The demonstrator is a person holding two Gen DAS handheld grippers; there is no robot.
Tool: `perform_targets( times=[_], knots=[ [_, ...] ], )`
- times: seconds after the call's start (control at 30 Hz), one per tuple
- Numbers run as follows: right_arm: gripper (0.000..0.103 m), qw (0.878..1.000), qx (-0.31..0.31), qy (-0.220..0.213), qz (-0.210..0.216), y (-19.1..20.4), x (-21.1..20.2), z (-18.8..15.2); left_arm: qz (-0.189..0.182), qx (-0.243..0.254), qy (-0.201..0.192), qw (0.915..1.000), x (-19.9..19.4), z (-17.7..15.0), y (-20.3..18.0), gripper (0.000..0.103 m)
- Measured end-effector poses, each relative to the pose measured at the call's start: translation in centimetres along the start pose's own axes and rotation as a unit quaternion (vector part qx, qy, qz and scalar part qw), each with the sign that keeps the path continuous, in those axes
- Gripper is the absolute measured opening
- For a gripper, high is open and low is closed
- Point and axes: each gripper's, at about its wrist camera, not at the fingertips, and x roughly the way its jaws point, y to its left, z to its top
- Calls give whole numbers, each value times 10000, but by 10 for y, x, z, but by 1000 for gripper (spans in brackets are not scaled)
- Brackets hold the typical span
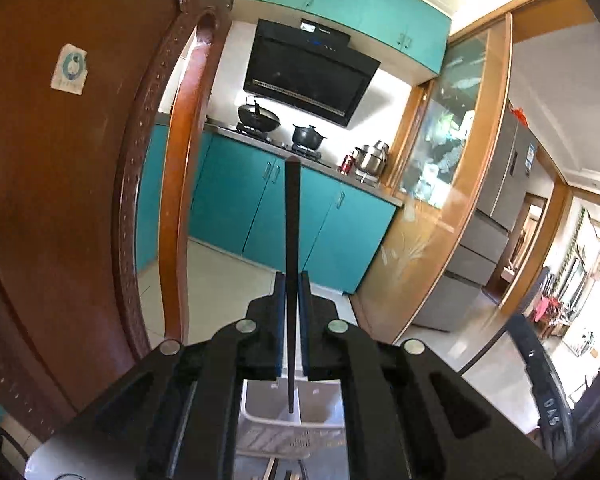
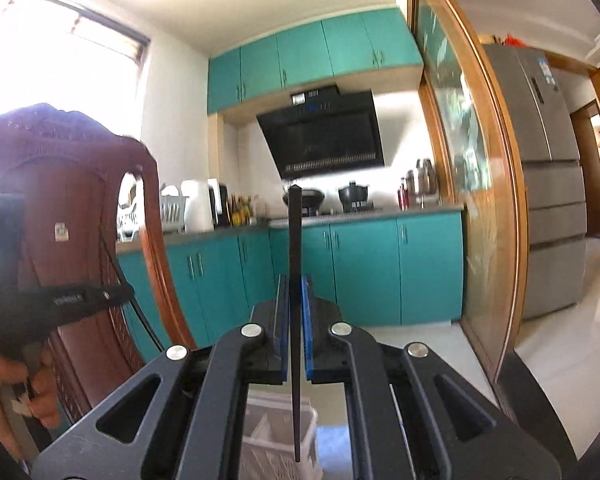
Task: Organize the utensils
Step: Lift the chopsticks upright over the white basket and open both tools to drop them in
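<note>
My left gripper (image 1: 292, 280) is shut on a black chopstick (image 1: 292, 216) that stands upright, its thin tip hanging over a white slotted utensil holder (image 1: 260, 420) below the jaws. My right gripper (image 2: 295, 282) is shut on a second black chopstick (image 2: 294, 240), also upright, its tip hanging over the white utensil holder (image 2: 268, 452), which has a divider inside. The left gripper's black body (image 2: 72, 296) and the hand holding it show at the left of the right wrist view.
A brown wooden chair back (image 1: 60, 160) stands close on the left, and it also shows in the right wrist view (image 2: 72, 200). Beyond are teal kitchen cabinets (image 1: 236, 208), a stove with pots (image 1: 308, 138), a glass sliding door (image 2: 468, 200) and a grey fridge (image 2: 548, 184).
</note>
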Motion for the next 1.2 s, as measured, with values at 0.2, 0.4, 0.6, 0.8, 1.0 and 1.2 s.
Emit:
perform_targets(
  times=[0.2,0.4,0.6,0.8,1.0,1.2],
  knots=[
    [6,9994,-217,68,257,11,27,-7,349,199,130,9991,31,-19,1,7],
    [6,9967,-87,716,381,6,61,-41,508,568,460,9960,55,-44,-6,7],
    [7,9908,-13,1279,452,-1,79,-63,524,856,668,9927,61,-60,-11,7],
    [22,9874,-326,1500,388,3,70,-76,507,1151,763,9891,59,-70,-16,7],
    [46,9885,-512,1382,346,-1,23,-73,327,1162,691,9903,31,-77,-21,26],
    [47,9787,-592,1946,293,-10,-15,-99,137,1194,976,9879,-6,-87,-26,30]
  ],
)
